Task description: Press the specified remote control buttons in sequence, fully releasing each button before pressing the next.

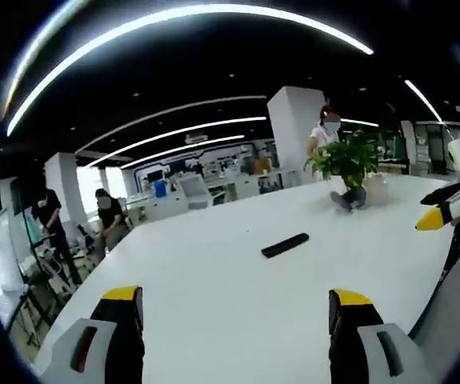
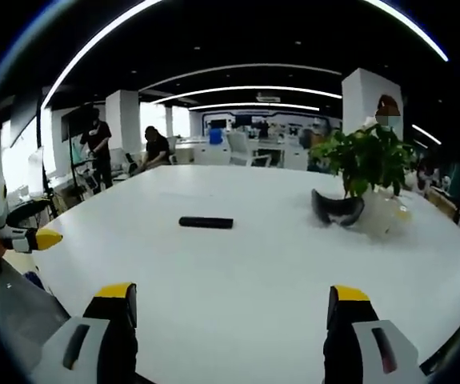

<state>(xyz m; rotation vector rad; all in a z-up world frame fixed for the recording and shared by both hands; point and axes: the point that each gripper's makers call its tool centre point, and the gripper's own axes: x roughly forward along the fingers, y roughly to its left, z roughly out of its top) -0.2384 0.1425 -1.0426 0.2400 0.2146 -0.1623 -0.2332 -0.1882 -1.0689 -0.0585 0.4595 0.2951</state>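
- Left gripper (image 1: pixel 236 308) sits nearest my lens in the left gripper view: two black jaws with yellow tips on grey plastic bodies, spread wide, nothing between them and nothing touched.
- Right gripper (image 2: pixel 230 304) in the right gripper view shows the same build and the same stance: jaws wide apart, empty, hanging over bare tabletop.
- I see the remote control (image 1: pixel 285 245) lying flat on the table, well ahead of the left jaws and a little toward the right one. It is a slim black bar, matte, set at a slant in this view.
- From the right gripper view the remote control (image 2: pixel 206 222) lies well ahead of the jaws, nearer the left jaw's side, roughly level across the frame. I cannot make out its buttons in either view.
- White table (image 1: pixel 214 280) is smooth, large and round-edged, with a faint sheen.
- Potted plant (image 1: pixel 346 160) stands far beyond the remote: leafy green, in a pale pot. A dark curved object (image 2: pixel 335 210) rests against its base; I cannot tell what it is.
- In the left gripper view the right gripper's yellow-tipped jaw comes in at the right edge, raised above the table and well apart from the remote.
- In the right gripper view the left gripper's yellow tip comes in at the left edge.
- Beyond the table: an open office with white columns, long ceiling light strips and several people (image 2: pixel 95 148) standing or seated at desks.
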